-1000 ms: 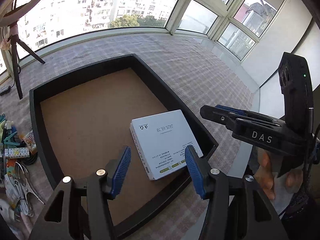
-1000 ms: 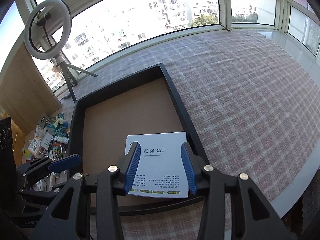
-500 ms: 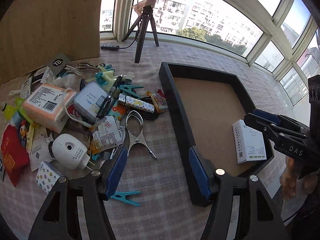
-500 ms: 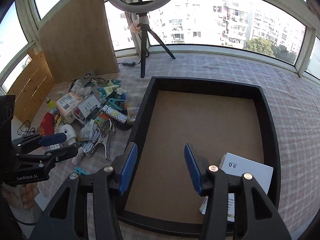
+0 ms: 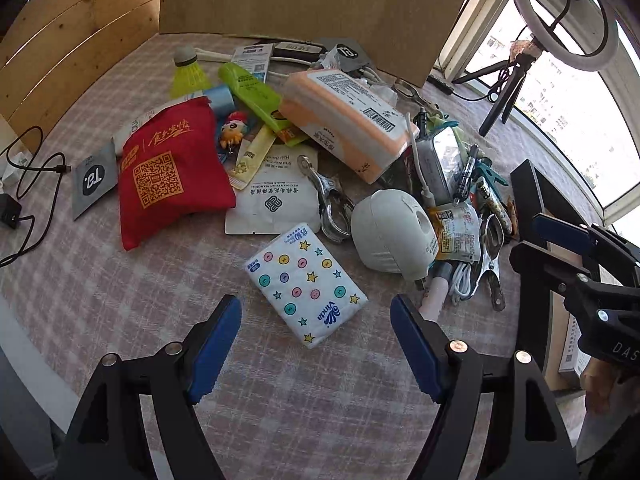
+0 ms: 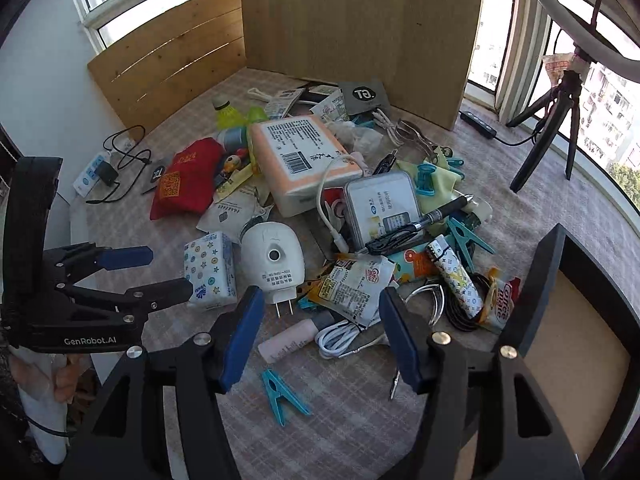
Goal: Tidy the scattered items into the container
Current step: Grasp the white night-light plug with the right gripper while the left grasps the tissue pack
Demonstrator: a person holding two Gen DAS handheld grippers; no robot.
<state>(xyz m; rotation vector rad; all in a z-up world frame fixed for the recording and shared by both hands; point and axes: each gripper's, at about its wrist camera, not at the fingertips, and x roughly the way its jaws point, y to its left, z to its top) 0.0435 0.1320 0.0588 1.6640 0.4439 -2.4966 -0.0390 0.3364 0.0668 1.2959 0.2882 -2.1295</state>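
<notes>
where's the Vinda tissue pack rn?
The tissue pack lies flat on the checked cloth, centre of the left wrist view just ahead of the left gripper, beside the white plug-in device.

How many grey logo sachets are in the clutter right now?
2. One grey sachet lies flat just left of the red pouch. The second grey sachet sits at the far side by the brown board. More may be buried.

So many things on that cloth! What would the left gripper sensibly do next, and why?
Probably lower the left gripper onto the tissue pack and close on it. The pack lies flat just ahead of the opening, empty jaws, apart from the pile. The container waits to the right.
</notes>
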